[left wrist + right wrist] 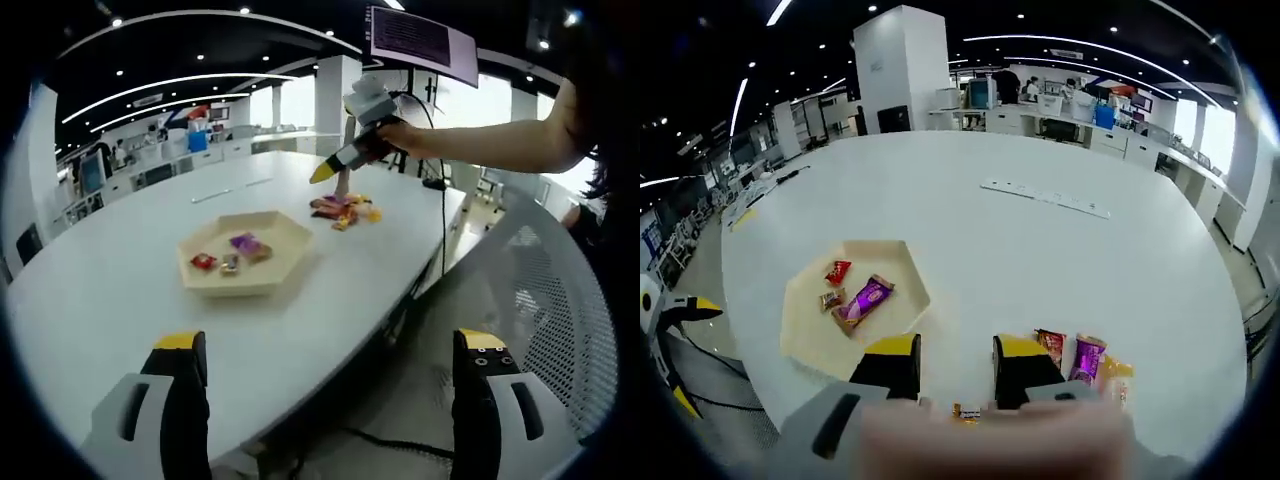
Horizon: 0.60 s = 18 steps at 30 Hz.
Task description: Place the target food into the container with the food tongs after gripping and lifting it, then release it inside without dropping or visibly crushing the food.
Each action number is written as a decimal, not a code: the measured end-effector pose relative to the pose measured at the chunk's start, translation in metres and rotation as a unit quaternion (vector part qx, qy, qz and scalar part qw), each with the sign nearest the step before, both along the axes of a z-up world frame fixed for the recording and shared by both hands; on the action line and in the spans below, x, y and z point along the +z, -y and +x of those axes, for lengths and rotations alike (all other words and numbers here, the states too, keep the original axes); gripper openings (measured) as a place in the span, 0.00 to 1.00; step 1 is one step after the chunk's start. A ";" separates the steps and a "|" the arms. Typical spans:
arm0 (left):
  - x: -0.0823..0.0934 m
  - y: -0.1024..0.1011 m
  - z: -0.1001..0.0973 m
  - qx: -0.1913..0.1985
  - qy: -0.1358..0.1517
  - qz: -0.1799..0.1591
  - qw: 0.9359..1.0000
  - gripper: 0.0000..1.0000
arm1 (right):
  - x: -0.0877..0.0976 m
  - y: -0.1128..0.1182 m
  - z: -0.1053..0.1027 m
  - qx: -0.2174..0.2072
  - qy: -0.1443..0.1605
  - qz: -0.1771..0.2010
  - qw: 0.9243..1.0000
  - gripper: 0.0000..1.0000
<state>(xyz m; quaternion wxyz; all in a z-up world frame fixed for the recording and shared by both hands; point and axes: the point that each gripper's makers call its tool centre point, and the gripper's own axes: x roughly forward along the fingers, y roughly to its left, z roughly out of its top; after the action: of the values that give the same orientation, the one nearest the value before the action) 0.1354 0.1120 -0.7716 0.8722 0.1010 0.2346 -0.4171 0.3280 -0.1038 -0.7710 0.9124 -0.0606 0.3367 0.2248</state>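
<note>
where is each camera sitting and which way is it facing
Left gripper view: rides the left gripper, held back off the table edge, facing across it at the tray, the snack pile and the right gripper in a person's hand; its own jaws stand wide apart.
Right gripper view: rides the right gripper, looking down at the table, tray and snack pile; a blurred hand crosses the bottom.
Shared: table, tray, snacks.
</note>
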 end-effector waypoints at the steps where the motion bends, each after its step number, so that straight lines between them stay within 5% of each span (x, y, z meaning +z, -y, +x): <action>1: 0.001 0.000 0.001 0.000 0.003 0.000 1.000 1.00 | -0.002 0.001 -0.001 -0.002 -0.001 0.000 1.000 0.28; 18: 0.005 0.001 0.000 0.001 -0.006 -0.021 1.000 0.96 | -0.034 0.014 -0.001 -0.060 -0.013 0.008 0.998 0.29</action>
<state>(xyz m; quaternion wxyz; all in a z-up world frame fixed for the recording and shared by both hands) 0.1356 0.1110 -0.7665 0.8732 0.0792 0.2313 -0.4216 0.3268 -0.1178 -0.8046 0.9204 -0.0304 0.3494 0.1730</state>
